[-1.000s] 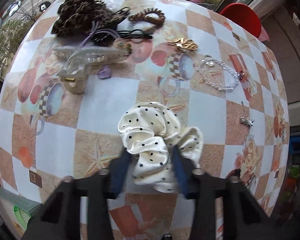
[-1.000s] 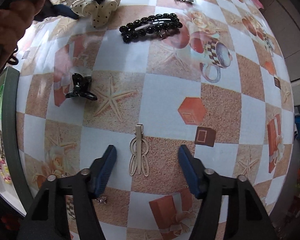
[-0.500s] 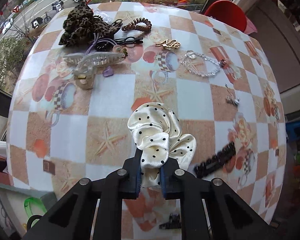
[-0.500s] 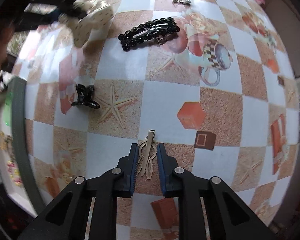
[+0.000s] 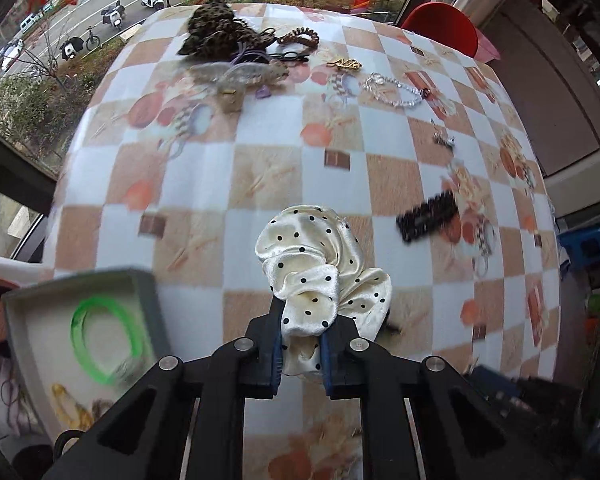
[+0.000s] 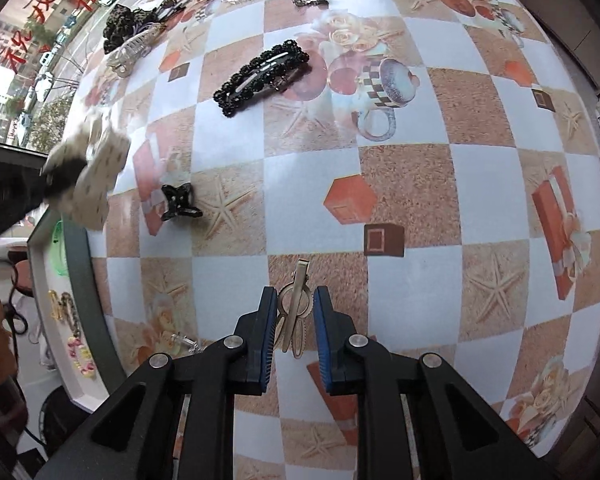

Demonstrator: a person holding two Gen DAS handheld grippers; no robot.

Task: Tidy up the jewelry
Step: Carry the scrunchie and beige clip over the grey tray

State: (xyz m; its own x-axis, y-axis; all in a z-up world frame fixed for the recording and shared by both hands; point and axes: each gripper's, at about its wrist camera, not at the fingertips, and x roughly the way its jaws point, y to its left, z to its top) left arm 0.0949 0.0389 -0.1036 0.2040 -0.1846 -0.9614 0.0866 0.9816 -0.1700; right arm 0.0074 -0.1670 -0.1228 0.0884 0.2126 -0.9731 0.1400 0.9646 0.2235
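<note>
My left gripper (image 5: pixel 300 354) is clamped on the polka-dot scrunchie (image 5: pixel 320 276), lifted clear of the table (image 5: pixel 204 184) just right of the grey tray (image 5: pixel 144 292), while my right gripper (image 6: pixel 294 332) pinches the slim metal hair clip (image 6: pixel 296 304), held above the cloth near me. I judge the flat clip could twist out of so narrow a bite, and the scrunchie's loose folds might snag the tray's rim. Red characters on the far window (image 6: pixel 28 20) are too warped to read.
</note>
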